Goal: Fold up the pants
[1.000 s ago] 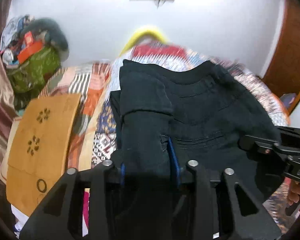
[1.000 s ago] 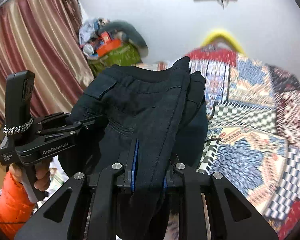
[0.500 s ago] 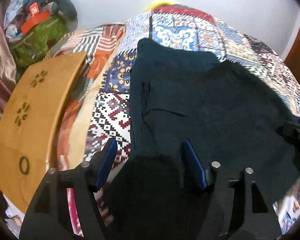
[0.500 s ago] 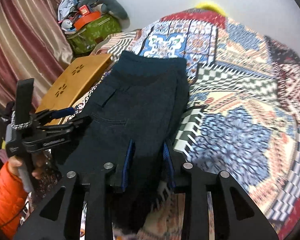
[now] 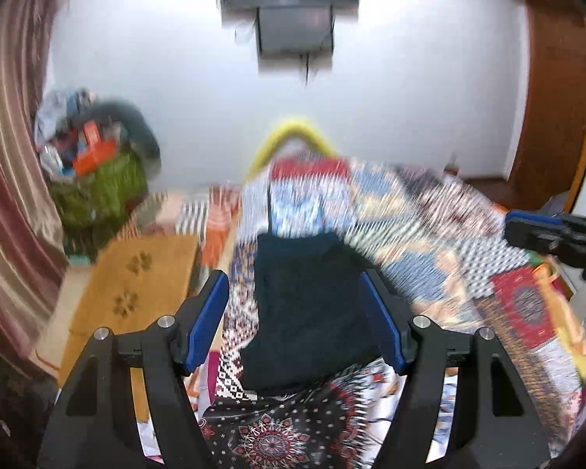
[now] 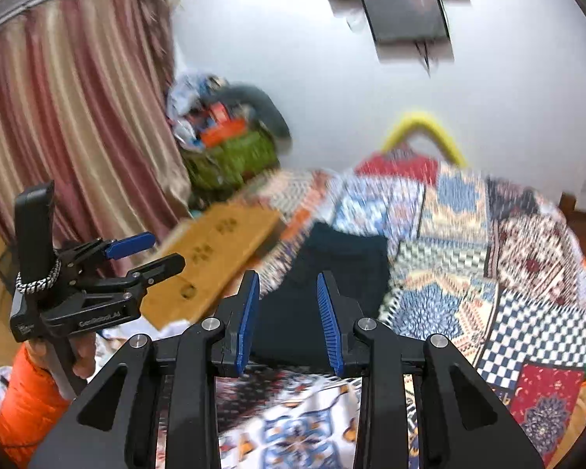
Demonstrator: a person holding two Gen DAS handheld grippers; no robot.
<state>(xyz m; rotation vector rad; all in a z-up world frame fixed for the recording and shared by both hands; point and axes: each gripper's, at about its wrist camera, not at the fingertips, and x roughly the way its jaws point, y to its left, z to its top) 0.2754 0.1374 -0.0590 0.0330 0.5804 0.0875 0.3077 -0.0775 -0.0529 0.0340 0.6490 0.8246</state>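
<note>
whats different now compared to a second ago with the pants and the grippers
Both grippers let go of the dark pants, which now lie folded flat on the patterned bedspread. The left gripper and right gripper stand open and have pulled up and back from the pants. The wooden board and green bag stayed put.
</note>
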